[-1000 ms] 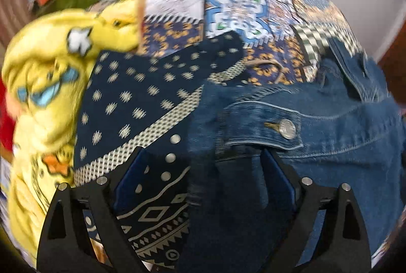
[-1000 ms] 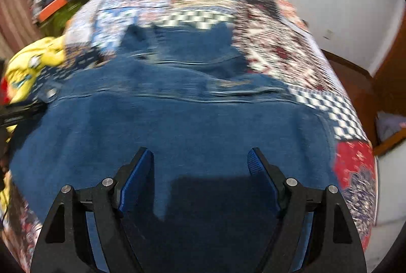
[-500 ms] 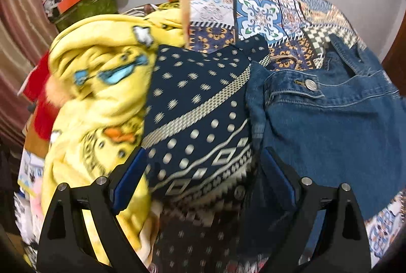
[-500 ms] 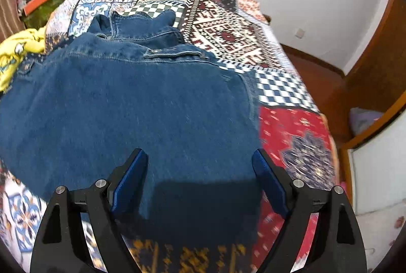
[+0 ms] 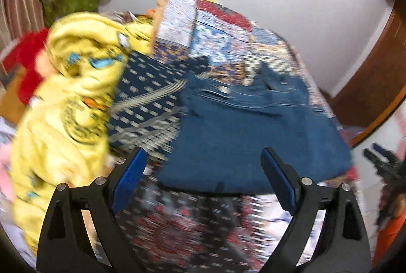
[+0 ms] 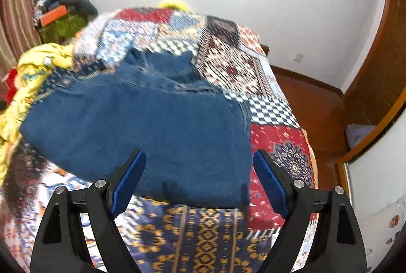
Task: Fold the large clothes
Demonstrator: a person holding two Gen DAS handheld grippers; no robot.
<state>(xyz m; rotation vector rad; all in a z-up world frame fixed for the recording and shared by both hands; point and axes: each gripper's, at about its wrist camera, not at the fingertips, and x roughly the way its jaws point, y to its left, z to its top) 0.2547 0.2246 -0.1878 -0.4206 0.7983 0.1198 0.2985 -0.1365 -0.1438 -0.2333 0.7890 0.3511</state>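
Denim jacket (image 6: 157, 125), one, folded on bedspread (image 6: 279, 143); two grippers empty.

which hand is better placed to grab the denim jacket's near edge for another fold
Right, probably. The right tool hangs open directly over the denim jacket near its front hem. The left tool is open too, but sits off toward the navy patterned cloth.

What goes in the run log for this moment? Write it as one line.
left claw: open, empty | right claw: open, empty | denim garment: folded, lying on patchwork bedspread | yellow garment: heaped beside it
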